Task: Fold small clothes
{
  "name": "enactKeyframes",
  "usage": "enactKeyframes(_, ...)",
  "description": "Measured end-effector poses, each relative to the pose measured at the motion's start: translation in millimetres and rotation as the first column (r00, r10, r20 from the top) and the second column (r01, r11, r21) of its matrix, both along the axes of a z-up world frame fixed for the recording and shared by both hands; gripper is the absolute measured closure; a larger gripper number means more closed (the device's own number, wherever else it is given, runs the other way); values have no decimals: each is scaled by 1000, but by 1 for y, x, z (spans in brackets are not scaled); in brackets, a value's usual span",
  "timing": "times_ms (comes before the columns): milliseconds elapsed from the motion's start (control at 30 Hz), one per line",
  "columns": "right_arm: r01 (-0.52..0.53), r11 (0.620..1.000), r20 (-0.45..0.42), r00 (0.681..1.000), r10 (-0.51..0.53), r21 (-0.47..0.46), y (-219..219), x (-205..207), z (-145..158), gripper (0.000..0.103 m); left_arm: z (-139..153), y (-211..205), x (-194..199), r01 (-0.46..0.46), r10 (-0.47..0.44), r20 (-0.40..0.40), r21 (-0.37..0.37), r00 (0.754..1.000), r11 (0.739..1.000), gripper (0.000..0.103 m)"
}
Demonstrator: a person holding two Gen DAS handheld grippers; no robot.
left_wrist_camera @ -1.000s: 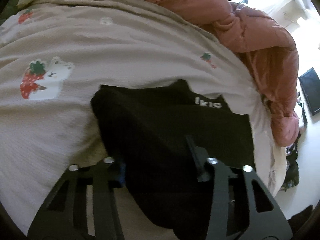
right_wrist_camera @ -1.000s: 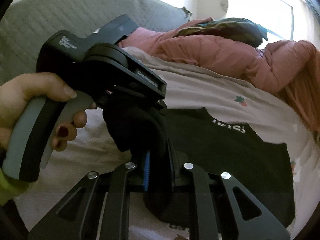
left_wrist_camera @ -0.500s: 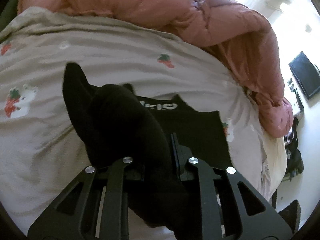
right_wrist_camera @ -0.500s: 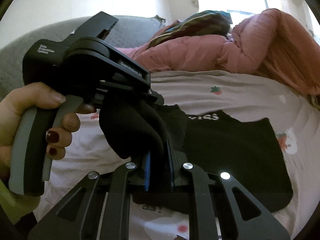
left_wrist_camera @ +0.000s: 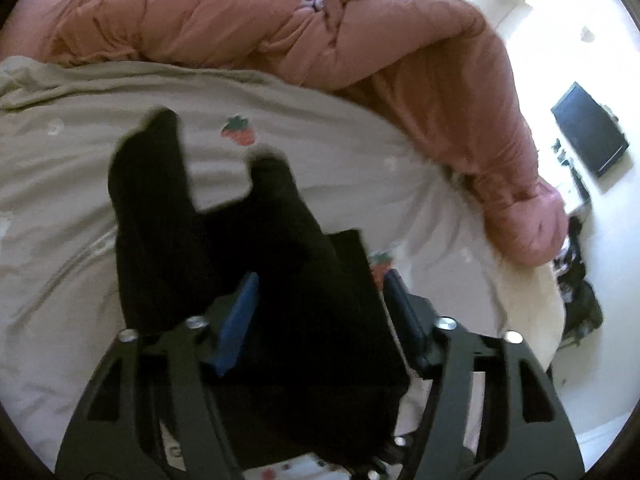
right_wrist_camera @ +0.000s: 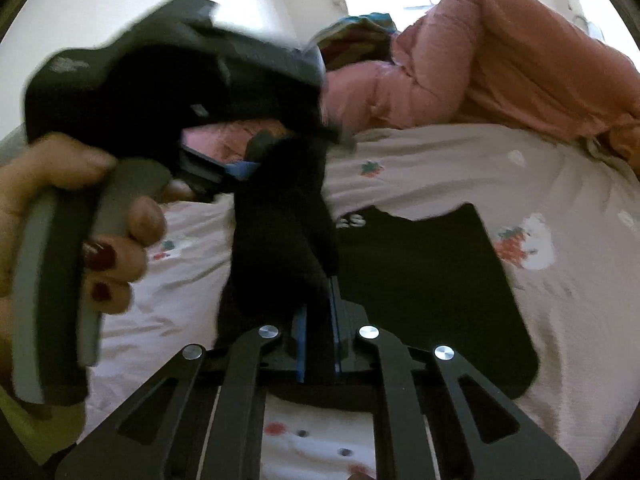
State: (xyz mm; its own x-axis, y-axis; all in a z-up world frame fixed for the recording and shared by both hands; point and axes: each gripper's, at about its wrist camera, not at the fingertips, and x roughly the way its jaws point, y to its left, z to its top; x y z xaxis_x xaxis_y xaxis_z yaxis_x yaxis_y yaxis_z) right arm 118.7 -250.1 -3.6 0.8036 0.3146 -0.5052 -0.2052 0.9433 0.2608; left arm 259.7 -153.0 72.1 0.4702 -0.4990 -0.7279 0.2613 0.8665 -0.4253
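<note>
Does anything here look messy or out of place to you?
Only the black garment: one end lies flat on the strawberry-print sheet, the other is bunched and lifted in the right tongs. The left tongs are open around it. A pink duvet is heaped behind.

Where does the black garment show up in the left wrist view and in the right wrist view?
Left wrist: black garment fills the centre, between the spread fingers.
Right wrist: it lies flat right of centre, one part lifted in the shut fingers.
Shared landmark: pink quilt along the top.
</note>
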Motion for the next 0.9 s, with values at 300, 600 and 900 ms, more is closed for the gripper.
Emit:
enactKeyframes(300, 81, 979, -178, 983, -48, 185, -66, -2, -44, 92, -18, 28, -10, -76, 76, 8, 55, 997, 996, 47)
enactKeyframes(600, 15, 973, -190, 981, 30, 230, -77, -6, -29, 51, -80, 56, -23, -115, 125, -50, 158, 991, 981, 47)
enactKeyframes(900, -27, 959, -316, 941, 119, 282, -96, 60, -17, 16, -85, 63, -29, -86, 90, -30, 131, 995, 988, 46)
